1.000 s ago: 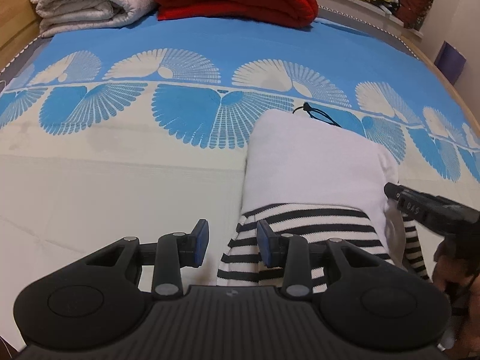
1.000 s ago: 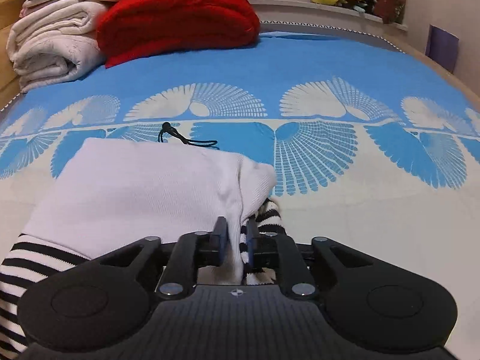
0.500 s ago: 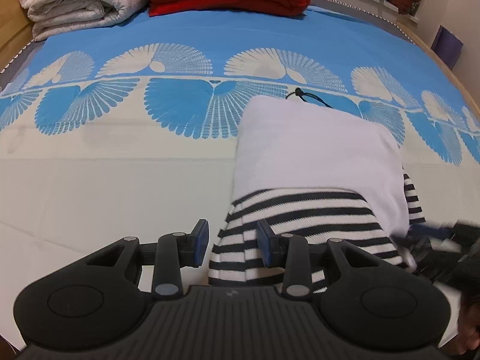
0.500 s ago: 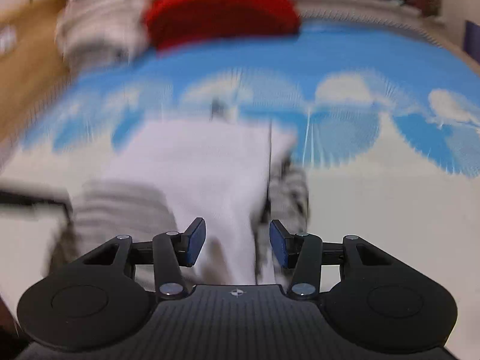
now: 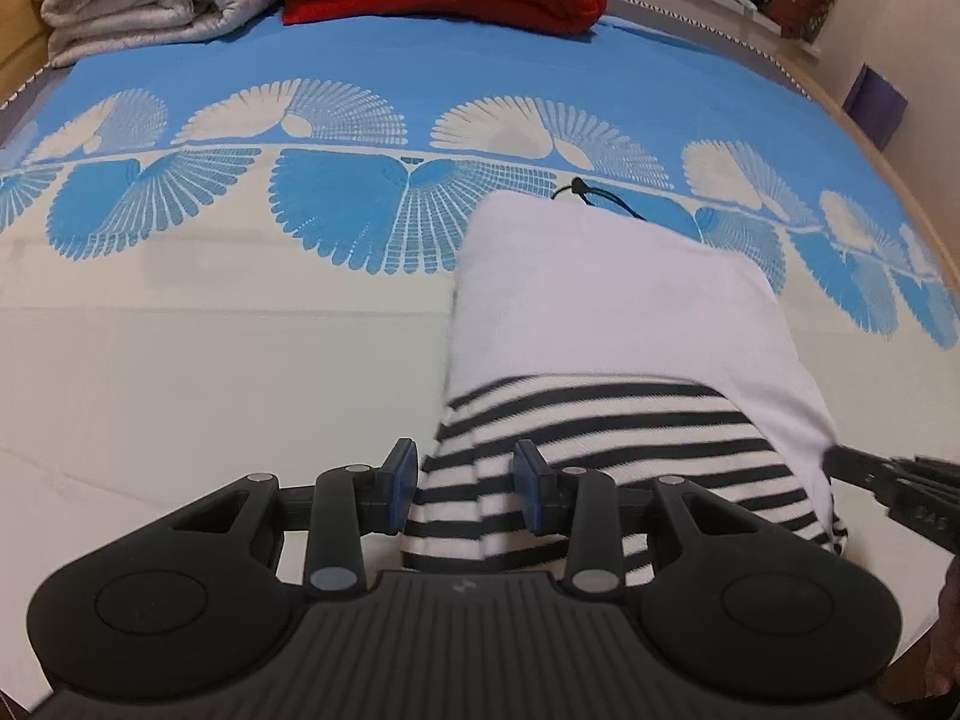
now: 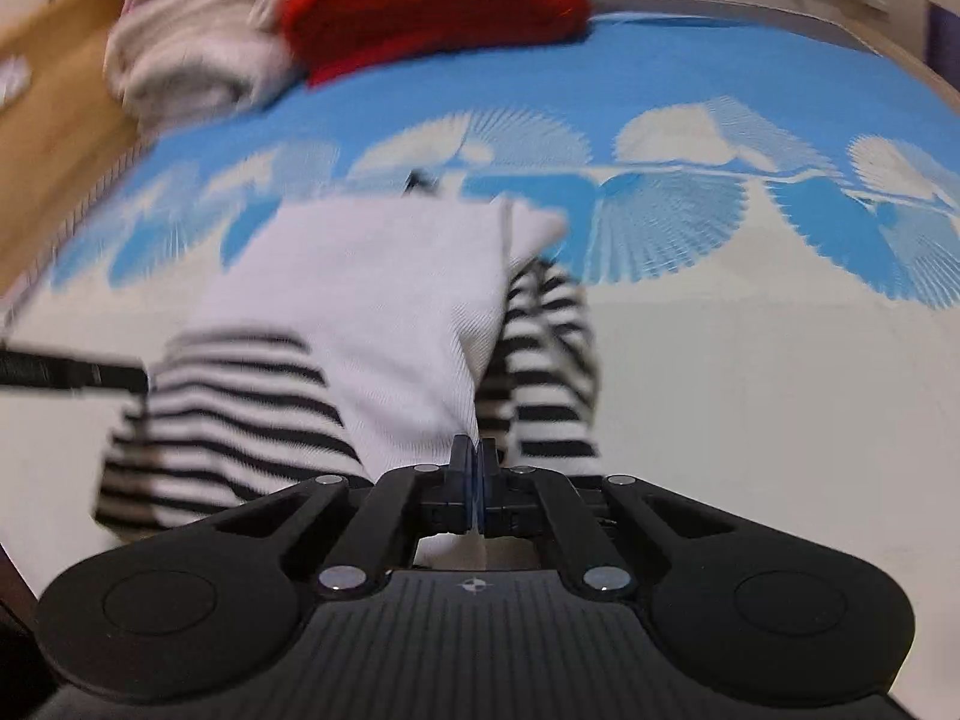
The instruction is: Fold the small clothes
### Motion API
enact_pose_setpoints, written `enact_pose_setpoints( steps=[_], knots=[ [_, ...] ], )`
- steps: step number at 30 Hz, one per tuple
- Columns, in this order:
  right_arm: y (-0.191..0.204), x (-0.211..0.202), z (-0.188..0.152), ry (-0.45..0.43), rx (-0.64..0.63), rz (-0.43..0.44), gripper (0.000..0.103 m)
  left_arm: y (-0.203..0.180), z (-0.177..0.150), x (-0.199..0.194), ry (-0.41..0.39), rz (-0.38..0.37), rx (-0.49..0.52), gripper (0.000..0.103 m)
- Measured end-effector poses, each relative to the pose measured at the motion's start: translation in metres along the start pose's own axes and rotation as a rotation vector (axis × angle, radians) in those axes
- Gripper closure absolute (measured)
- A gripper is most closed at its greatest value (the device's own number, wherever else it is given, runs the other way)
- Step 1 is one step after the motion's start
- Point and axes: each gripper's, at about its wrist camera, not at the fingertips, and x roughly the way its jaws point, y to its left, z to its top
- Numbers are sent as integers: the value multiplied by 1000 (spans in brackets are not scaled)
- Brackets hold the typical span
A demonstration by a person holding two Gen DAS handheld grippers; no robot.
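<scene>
So the folded garment [image 5: 624,324], white with black-and-white striped sleeves, lay on the blue-and-cream bedspread [image 5: 180,360]. The left gripper [image 5: 465,486] sat at its near striped end, jaws partway open with striped fabric bunched between them, though whether the pads pressed it was hard to call. The right gripper [image 6: 478,480] had just snapped closed, pinching the garment's near white edge.

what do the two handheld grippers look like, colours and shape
Both match: the left gripper and right gripper have a ribbed black body, two round black lobes, black linkage arms with silver rivets, blue-padded fingers and a small centre logo.
</scene>
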Motion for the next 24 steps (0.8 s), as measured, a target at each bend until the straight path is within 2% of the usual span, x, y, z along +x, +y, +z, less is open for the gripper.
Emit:
enact_pose_setpoints(
  steps=[6, 8, 10, 12, 13, 15, 17, 19, 20, 21, 22, 24],
  knots=[
    [-8, 9, -5, 73, 4, 1, 103, 13, 1, 2, 31, -33, -58, 64],
    [-9, 3, -3, 40, 29, -32, 98, 13, -1, 3, 44, -52, -56, 64],
    [-17, -4, 1, -6, 92, 8, 95, 10, -3, 4, 52, -70, -36, 64],
    [-21, -6, 1, -14, 130, 65, 73, 6, -5, 5, 63, -112, -4, 64],
    [-19, -2, 0, 2, 126, 87, 70, 4, -7, 10, 82, -126, 17, 64],
    [-12, 11, -5, 71, 92, 111, 70, -2, -13, 25, 144, -96, 64, 61],
    [0, 32, -15, 173, 8, 71, 70, -6, -19, 35, 183, -51, 107, 56],
    [10, 44, -22, 226, -70, 29, 71, -7, -22, 39, 200, -37, 116, 53],
    [11, 46, -23, 238, -86, 17, 78, -7, -22, 39, 207, -37, 119, 53],
    [10, 48, -23, 243, -84, 16, 97, -10, -23, 39, 204, -29, 133, 53],
    [6, 48, -22, 245, -69, 20, 101, -12, -23, 39, 202, -23, 147, 53],
    [1, 49, -20, 250, -46, 19, 101, -16, -23, 39, 206, -30, 156, 53]
  ],
)
